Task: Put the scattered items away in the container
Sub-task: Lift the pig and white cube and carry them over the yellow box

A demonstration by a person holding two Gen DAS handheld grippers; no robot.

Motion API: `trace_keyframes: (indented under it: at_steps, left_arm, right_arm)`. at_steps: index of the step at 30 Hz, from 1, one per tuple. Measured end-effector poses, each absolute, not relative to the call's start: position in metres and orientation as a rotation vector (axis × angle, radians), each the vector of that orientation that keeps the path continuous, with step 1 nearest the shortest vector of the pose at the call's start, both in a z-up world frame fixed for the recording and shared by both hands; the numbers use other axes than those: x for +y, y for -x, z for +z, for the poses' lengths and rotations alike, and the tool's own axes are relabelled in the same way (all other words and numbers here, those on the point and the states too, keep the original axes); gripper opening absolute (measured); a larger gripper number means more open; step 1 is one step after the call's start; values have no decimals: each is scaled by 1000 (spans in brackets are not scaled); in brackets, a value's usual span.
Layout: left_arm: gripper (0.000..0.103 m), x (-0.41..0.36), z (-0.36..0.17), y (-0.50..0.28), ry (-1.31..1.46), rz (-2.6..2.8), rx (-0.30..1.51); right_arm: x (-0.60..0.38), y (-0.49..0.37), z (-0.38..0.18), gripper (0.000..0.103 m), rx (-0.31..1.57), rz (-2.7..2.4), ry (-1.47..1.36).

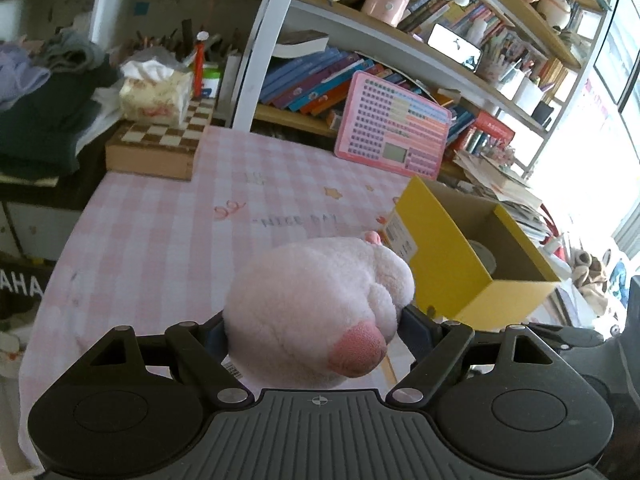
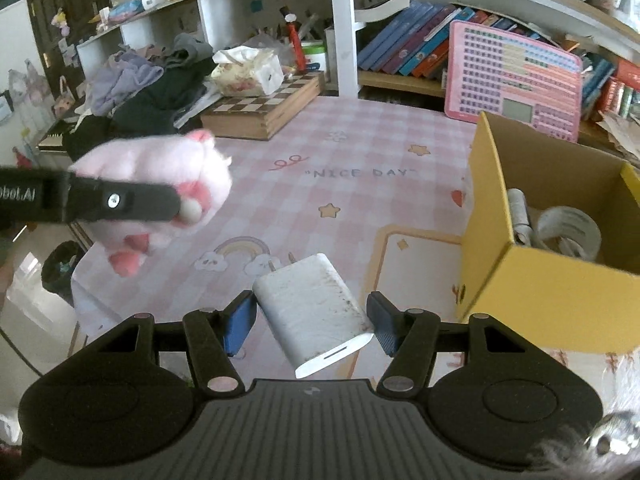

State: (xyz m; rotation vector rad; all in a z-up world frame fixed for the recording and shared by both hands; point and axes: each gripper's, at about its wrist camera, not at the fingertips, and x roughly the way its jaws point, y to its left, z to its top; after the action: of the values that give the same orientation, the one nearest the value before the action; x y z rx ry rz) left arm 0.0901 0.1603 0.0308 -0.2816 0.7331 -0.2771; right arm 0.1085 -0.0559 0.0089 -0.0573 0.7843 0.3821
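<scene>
Left gripper [image 1: 312, 330] jaws clamped, right gripper [image 2: 310, 322] jaws clamped, both tilted downward

Bright daylight floods in from the blown-out window [image 1: 600, 152] to the right of the left gripper [image 1: 312, 320], shadows soft, fisheye bending the cluttered wooden shelves [image 1: 440, 44] at frame edges, fluffy pink plush toy [image 2: 160, 184] motion-blurred left of the right gripper [image 2: 308, 320].

1. I'm in a home, likely a child's room: my worktop [image 2: 360, 152] wears a pink checked cloth.
2. Shelves [image 1: 460, 20] hold children's books [image 2: 404, 48], clothes [image 2: 152, 80] and a chessboard [image 2: 264, 108].
</scene>
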Motion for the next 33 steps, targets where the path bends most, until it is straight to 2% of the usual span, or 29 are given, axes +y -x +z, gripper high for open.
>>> trace_keyframes:
  at_steps: [13,33]
  left_arm:
    - [85,163,27,-31,327,-323,743]
    - [85,104,24,-35,284,-508,770]
  right_arm:
    - [-60,-48,17,59,763,310,16]
    - [-122,-4,13,59,779,107,-62]
